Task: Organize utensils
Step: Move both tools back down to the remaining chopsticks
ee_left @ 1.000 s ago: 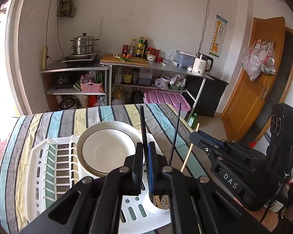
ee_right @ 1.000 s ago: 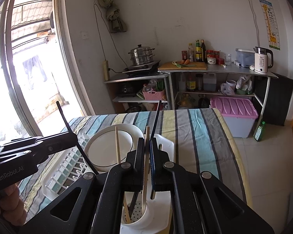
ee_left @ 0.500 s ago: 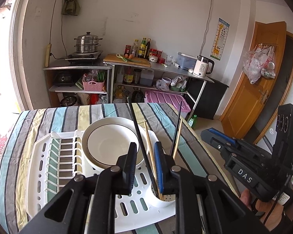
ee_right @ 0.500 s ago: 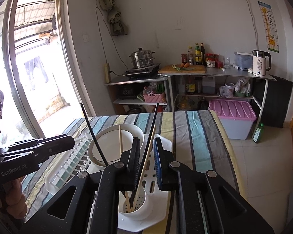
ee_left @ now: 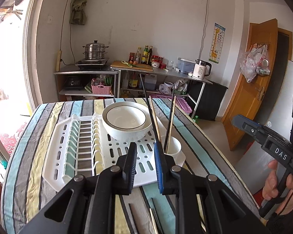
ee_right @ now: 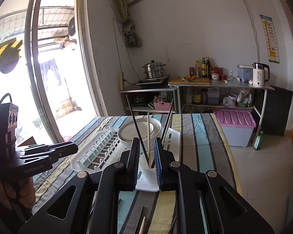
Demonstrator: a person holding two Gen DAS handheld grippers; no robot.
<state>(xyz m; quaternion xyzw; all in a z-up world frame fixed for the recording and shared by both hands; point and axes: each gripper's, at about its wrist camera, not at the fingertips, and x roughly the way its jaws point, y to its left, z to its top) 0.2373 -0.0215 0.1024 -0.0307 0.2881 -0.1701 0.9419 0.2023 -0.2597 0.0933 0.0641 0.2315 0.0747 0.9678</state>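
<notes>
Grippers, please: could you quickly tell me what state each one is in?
Left gripper: open, holding nothing, jaws having just opened.
Right gripper: open, holding nothing, jaws having just opened.

Both grippers are black, with silver pivot screws and blue-ribbed pads — left gripper (ee_left: pixel 144 160) lettered "GenRobot.AI", right gripper (ee_right: pixel 147 160) "DAS".

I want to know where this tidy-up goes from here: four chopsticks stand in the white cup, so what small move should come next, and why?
Probably lower one open gripper, say the left gripper, toward the loose chopsticks lying on the striped tablecloth beneath it. Both it and the right gripper are empty, jaws just opened, while the cup on the drying rack already holds four.
</notes>
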